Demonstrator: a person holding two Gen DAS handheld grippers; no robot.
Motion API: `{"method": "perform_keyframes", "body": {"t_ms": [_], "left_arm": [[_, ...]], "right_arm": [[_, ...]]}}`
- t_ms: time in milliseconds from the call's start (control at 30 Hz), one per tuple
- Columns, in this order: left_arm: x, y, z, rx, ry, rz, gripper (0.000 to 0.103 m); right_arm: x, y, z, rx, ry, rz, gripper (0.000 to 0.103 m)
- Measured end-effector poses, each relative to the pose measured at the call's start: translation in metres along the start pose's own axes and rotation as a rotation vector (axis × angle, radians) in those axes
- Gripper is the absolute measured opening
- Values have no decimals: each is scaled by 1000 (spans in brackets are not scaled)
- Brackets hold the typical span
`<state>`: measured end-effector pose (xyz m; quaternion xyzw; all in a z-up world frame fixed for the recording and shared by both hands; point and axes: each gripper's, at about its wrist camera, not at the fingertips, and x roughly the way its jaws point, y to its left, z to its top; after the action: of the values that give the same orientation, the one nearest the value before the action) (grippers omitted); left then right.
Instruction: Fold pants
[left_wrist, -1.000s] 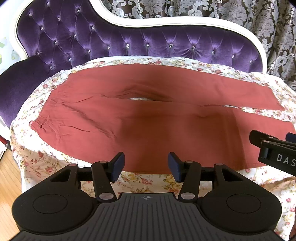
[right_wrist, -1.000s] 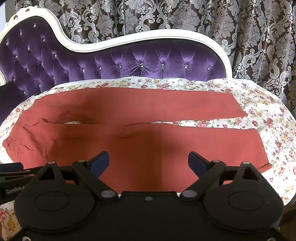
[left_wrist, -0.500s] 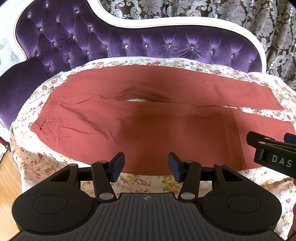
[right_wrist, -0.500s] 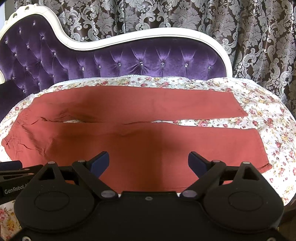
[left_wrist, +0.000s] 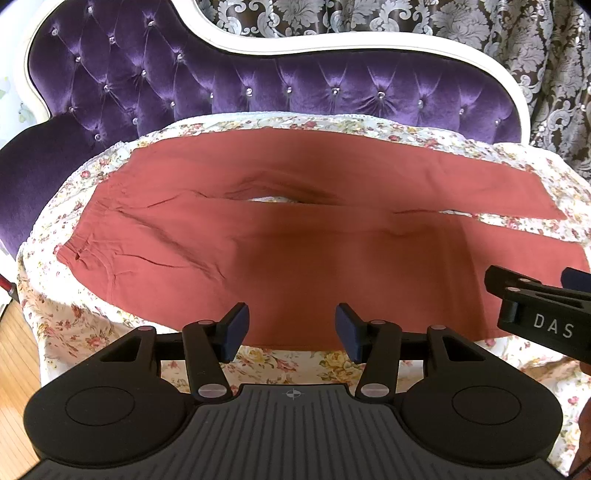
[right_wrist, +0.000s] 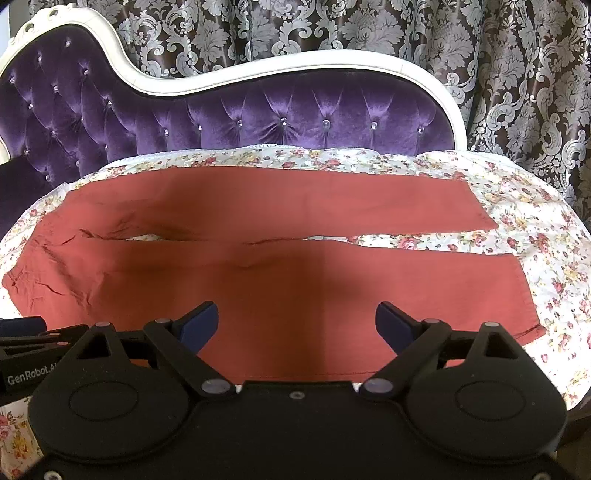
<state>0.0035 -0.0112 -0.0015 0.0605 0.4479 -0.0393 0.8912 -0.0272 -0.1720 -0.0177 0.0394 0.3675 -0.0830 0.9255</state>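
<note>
Rust-red pants (left_wrist: 280, 236) (right_wrist: 280, 273) lie flat on the flowered sheet, waistband at the left, both legs running right with a narrow gap between them. My left gripper (left_wrist: 291, 328) hovers open over the near edge of the near leg, nothing between its blue pads. My right gripper (right_wrist: 297, 325) stands wide open above the same leg, further toward the cuffs, also empty. The right gripper's black body (left_wrist: 543, 314) shows at the right edge of the left wrist view; the left gripper's body (right_wrist: 26, 354) shows at the left edge of the right wrist view.
A flowered sheet (left_wrist: 280, 363) (right_wrist: 535, 229) covers the seat of a purple tufted sofa (left_wrist: 258, 81) with a white frame (right_wrist: 295, 66). Patterned curtains (right_wrist: 517, 74) hang behind. Wooden floor (left_wrist: 14, 350) lies at the lower left.
</note>
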Motion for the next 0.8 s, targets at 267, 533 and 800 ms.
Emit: {"method": "perform_keyframes", "body": {"t_ms": [267,533,800], "left_arm": [[4,0,0,-7,10,-2,50],[7,1,-1,-10,16,-3,50],[11,1,0,-10,26,-2,50]], "right_arm": [[3,0,-1,0,11,0,93],[5,2,-2,-3,17,7,93],[8,2,-4,-1,23,13,93]]}}
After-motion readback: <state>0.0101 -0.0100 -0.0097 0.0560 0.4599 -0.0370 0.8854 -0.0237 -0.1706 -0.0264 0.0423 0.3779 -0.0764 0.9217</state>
